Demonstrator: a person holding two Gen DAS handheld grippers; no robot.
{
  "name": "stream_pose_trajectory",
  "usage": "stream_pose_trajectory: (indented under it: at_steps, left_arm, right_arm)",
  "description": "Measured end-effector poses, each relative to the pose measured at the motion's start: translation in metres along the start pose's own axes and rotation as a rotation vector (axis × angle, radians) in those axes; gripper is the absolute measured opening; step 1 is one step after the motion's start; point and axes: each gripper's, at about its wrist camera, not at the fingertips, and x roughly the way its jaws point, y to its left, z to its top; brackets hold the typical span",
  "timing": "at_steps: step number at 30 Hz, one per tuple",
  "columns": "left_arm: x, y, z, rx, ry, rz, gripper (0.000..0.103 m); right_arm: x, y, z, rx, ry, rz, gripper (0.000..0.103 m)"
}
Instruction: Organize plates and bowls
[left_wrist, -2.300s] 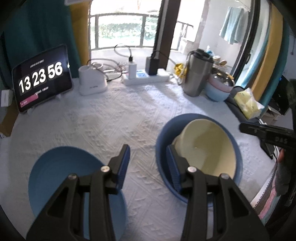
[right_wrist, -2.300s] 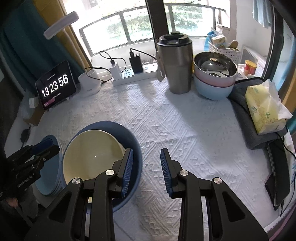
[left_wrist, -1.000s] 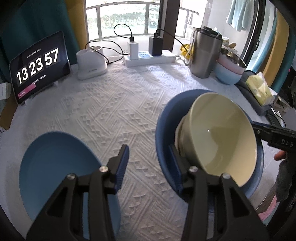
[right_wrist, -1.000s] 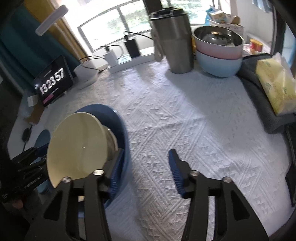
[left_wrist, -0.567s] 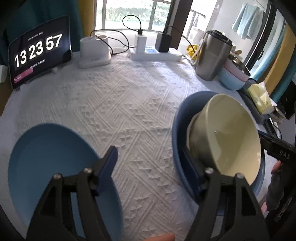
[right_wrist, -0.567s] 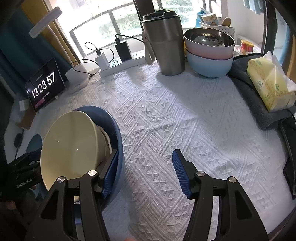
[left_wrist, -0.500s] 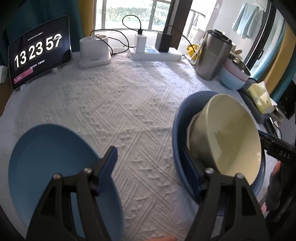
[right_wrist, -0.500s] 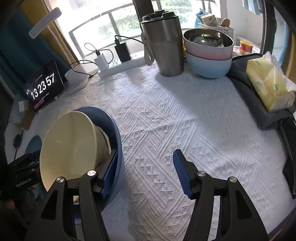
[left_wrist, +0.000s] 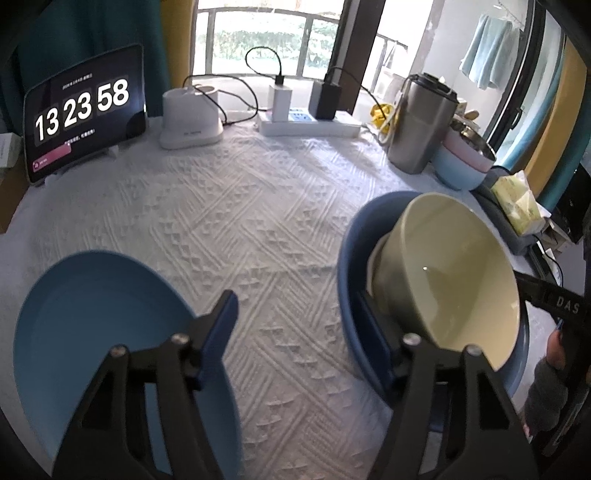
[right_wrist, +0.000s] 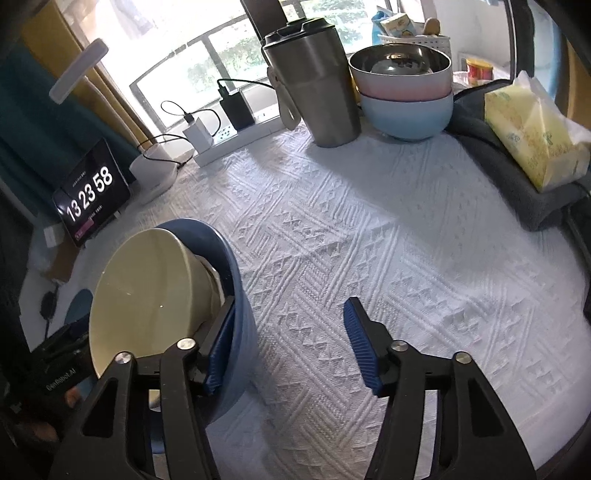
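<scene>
The left claw (left_wrist: 295, 325) is standing apart over the white cloth, its jaws having just been narrowing, with bare cloth between them. Its right finger is lying against or just beside the outer wall of the dark bowl (left_wrist: 349, 258); whether it is touching I cannot tell. The right claw (right_wrist: 288, 339) is likewise apart and has just been narrowing, also with only cloth between its fingers; its left finger is sitting close against the other side of that same bowl (right_wrist: 236, 295).

The cream bowl (left_wrist: 454, 280) is resting tilted inside the dark one, its mouth tipped toward the near edge of the surface (left_wrist: 229, 206) and its foot leaning on the far wall. The blue plate (left_wrist: 96, 325) is lying flat to the left, partly under the left claw.

The step in hand is probably seating or lifting the tilted cream bowl so the pair nest properly. To do it well, one claw should be bracing the dark bowl's rim while the other takes the cream bowl's rim, one finger inside and one outside, and lowers it level. Glazed ware is slippery, so a pinch too near the lip could slide off, and pushing sideways may skid the whole stack toward the edge.
</scene>
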Motion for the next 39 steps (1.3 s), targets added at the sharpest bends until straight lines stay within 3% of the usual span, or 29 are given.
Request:
stream_pose_trajectory:
  at_steps: [9,13,14,39]
  left_arm:
    - [-0.004,-0.017,-0.005,0.028,-0.075,-0.022,0.021]
    - [-0.004,-0.020,-0.005,0.019,-0.085,-0.038,0.013]
    - [-0.004,-0.021,-0.005,0.018,-0.088,-0.041,0.010]
    - [-0.011,-0.026,-0.006,0.023,-0.097,-0.044,0.009]
  right_arm:
    - [-0.004,0.012,-0.004,0.001,-0.037,0.014,0.028]
    - [-0.007,0.028,-0.008,-0.061,-0.084,0.003,0.010]
    - [-0.007,0.031,-0.009,-0.074,-0.093,-0.013,0.011]
    - [-0.014,0.031,-0.011,-0.046,-0.112,-0.036,0.009]
